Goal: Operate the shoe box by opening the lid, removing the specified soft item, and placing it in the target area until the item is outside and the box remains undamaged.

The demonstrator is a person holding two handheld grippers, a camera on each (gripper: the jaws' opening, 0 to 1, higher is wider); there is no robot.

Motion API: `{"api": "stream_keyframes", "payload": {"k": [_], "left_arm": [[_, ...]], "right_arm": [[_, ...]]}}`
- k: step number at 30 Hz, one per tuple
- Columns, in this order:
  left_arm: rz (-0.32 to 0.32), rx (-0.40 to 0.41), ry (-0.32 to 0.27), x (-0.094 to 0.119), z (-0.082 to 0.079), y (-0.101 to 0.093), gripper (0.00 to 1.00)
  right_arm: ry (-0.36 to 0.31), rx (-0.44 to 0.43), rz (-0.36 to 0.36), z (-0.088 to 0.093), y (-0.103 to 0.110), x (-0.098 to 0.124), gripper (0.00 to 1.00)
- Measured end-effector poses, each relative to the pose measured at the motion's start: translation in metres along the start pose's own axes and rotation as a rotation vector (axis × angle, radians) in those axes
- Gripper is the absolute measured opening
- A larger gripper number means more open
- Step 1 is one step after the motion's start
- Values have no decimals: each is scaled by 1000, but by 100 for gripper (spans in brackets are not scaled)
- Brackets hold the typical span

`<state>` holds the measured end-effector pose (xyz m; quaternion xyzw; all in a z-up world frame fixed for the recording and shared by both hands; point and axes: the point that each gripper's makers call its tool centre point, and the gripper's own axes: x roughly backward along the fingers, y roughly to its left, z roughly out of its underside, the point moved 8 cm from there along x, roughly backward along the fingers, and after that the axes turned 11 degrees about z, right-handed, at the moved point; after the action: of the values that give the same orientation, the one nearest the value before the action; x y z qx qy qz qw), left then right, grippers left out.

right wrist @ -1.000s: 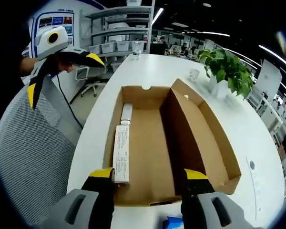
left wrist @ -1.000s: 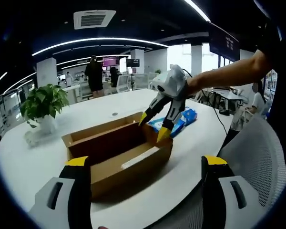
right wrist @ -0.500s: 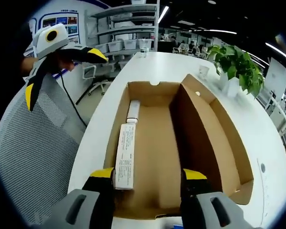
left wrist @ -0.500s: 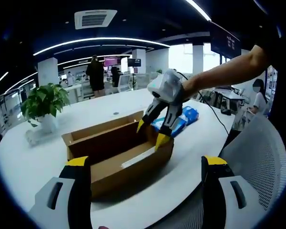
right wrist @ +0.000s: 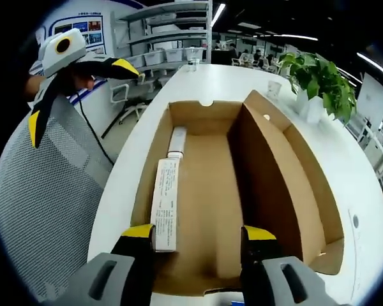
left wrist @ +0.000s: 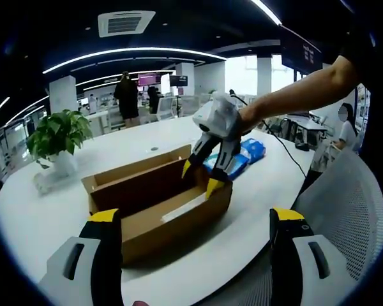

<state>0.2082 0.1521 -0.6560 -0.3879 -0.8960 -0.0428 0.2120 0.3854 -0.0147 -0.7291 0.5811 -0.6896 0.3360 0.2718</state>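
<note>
A brown cardboard shoe box (left wrist: 154,224) lies open on the white table (left wrist: 45,223), its lid (right wrist: 300,191) folded back along the far side. Inside, a long white labelled carton (right wrist: 165,203) and a white tube (right wrist: 177,139) lie along one wall. A blue soft pack (left wrist: 242,156) rests on the table beyond the box. My right gripper (left wrist: 199,178) hangs open over the box's end, and its own view looks straight down into the box past its jaws (right wrist: 198,233). My left gripper (left wrist: 195,217) is open and empty, held off the table's edge (right wrist: 80,95).
A grey mesh chair (right wrist: 45,191) stands beside the table under my left gripper. A potted plant (left wrist: 57,137) and a small white cup (right wrist: 270,94) sit at the table's far end. People stand in the office behind. A cable runs past the blue pack.
My right gripper has moved lower and further over the box, whose inside now looms larger in its view. My left gripper has stayed about where it was.
</note>
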Motion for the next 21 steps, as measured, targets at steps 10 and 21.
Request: {"api": "stream_keyframes", "payload": {"k": [10, 21], "left_arm": [[-7, -1, 2, 0, 0, 0, 100], [-9, -5, 15, 0, 0, 0, 100]], "right_arm": [[13, 33, -34, 3, 4, 3, 50], [10, 30, 7, 2, -4, 4, 50]]}}
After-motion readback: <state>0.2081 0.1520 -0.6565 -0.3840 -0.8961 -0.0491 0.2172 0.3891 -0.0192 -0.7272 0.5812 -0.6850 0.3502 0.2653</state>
